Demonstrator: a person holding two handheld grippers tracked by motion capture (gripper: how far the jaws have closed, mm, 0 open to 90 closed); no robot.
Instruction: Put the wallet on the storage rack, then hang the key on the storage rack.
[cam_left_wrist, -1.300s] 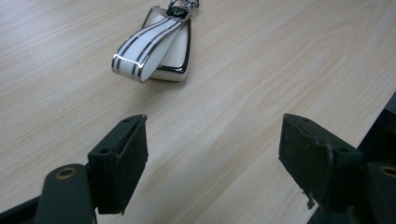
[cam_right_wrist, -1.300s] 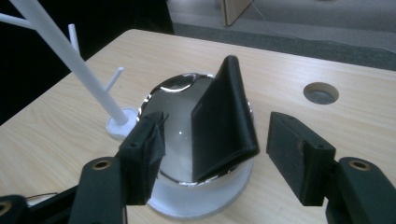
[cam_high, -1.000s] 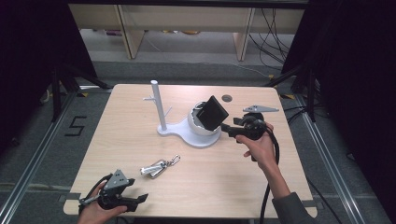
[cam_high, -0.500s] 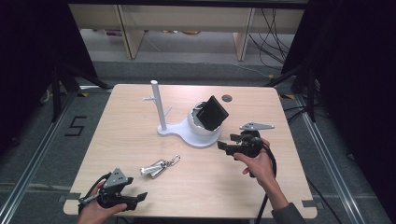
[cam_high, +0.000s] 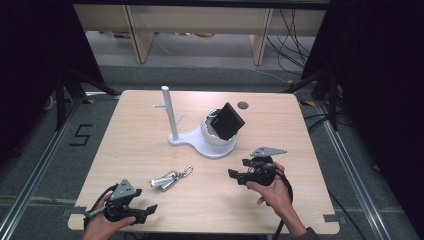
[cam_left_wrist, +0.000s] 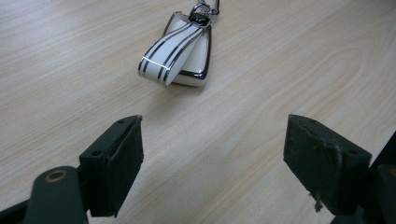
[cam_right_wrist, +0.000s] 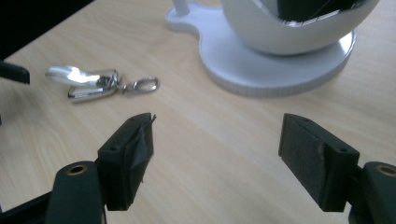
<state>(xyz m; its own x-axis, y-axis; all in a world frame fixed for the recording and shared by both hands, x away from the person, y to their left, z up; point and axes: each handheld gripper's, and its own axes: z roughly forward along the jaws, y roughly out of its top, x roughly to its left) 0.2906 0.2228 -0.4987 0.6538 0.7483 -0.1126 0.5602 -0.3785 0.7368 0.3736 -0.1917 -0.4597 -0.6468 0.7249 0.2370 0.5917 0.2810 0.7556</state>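
Desk (cam_high: 125, 130): a pale wooden top is seen from above, with dark floor all around it.
Stand (cam_high: 202, 137): a white stand is set near the middle of the desk, a bit toward the far edge. A thin white post (cam_high: 169, 112) is held up straight on its left part, and a round white cup is carried on its right part.
Black box (cam_high: 229, 121): a small black thing is seen tilted inside the white cup. What it is cannot be told.
Key ring (cam_high: 171, 178): a shiny silver and white key ring with a clip is laid flat on the desk, between the stand and the near edge, a little left of the middle.
Left claw (cam_high: 142, 210): it is held by a hand at the near left corner. Its jaws are spread wide and nothing is held between them. The key ring (cam_left_wrist: 180, 49) is seen just ahead of them, not touched.
Right claw (cam_high: 239, 170): it is held by a hand near the near right part of the desk, close to the stand's base. Its jaws are spread wide and nothing is gripped. The stand (cam_right_wrist: 280, 60) and the key ring (cam_right_wrist: 93, 81) are seen ahead of it.
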